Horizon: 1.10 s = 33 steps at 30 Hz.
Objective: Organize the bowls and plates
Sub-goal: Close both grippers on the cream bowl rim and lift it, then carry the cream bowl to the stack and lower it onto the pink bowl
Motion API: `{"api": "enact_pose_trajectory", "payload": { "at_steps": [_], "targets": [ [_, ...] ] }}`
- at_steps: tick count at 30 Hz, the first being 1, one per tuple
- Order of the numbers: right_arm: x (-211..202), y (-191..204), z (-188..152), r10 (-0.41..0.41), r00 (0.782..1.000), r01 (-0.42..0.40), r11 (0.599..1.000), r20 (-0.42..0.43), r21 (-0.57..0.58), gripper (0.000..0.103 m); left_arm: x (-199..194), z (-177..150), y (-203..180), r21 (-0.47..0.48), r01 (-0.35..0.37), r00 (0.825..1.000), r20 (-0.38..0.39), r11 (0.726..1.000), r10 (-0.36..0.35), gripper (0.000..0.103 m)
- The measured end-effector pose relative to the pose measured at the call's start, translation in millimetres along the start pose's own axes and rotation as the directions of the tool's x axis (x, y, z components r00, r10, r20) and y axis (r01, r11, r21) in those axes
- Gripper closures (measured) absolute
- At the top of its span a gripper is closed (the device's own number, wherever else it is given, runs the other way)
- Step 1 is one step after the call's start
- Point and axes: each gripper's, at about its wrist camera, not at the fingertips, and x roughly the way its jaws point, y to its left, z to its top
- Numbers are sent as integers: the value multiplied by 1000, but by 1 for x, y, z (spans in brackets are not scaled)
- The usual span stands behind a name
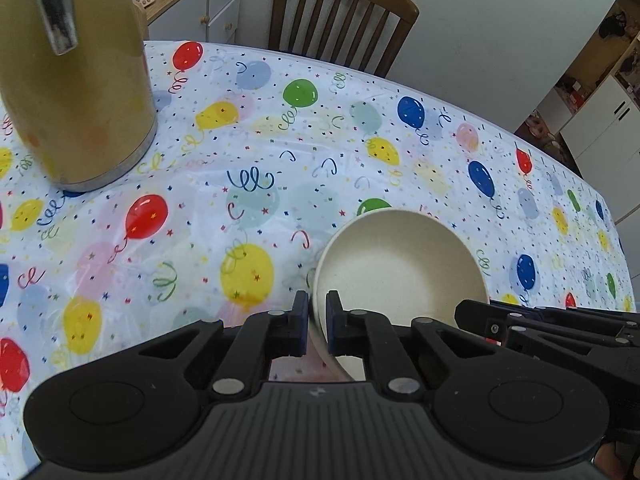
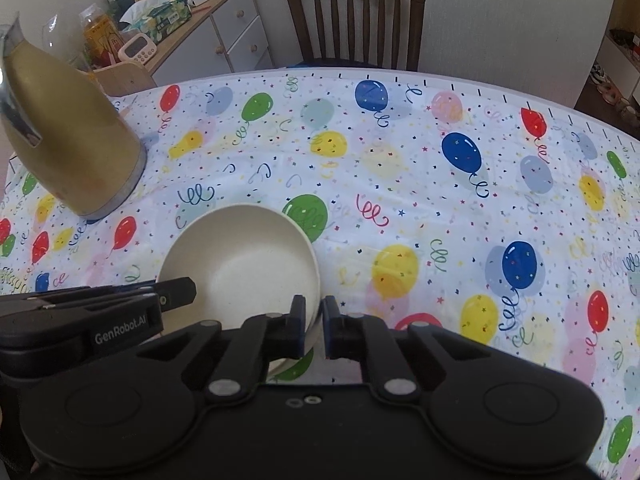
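A cream bowl (image 1: 404,264) hangs a little above the balloon-print tablecloth (image 1: 280,168), held by both grippers on opposite sides. My left gripper (image 1: 318,312) is shut on the bowl's left rim, one pad inside the wall and one outside. My right gripper (image 2: 314,314) is shut on the right rim of the same bowl (image 2: 240,264) in the same way. In the left wrist view the right gripper's fingers (image 1: 480,314) reach in from the right edge. The left gripper's fingers (image 2: 176,292) enter the right wrist view from the left. Nothing lies in the bowl.
A tall gold kettle (image 1: 68,80) stands on the tablecloth at the back left, also in the right wrist view (image 2: 68,144). A wooden chair (image 2: 354,20) faces the table's far edge. A cluttered sideboard (image 2: 168,12) stands behind the kettle.
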Motion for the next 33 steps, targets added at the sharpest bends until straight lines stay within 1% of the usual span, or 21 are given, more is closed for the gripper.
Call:
{"api": "enact_pose_trajectory", "payload": {
  "at_steps": [10, 19, 23, 33],
  "targets": [
    [-50, 12, -32, 15, 1000, -15, 1000, 7, 4, 96, -58, -32, 0, 6, 10, 1000, 5, 1000, -10, 95],
    [-97, 40, -72, 23, 1000, -23, 1000, 19, -21, 96, -113, -74, 10, 22, 9, 1000, 7, 1000, -9, 95],
    [-112, 50, -90, 24, 999, -23, 1000, 22, -21, 96, -129, -95, 17, 16, 23, 1000, -6, 1000, -23, 95],
    [-142, 72, -137, 34, 999, -34, 999, 26, -25, 96, -164, -138, 32, 32, 22, 1000, -7, 999, -22, 95]
  ]
}}
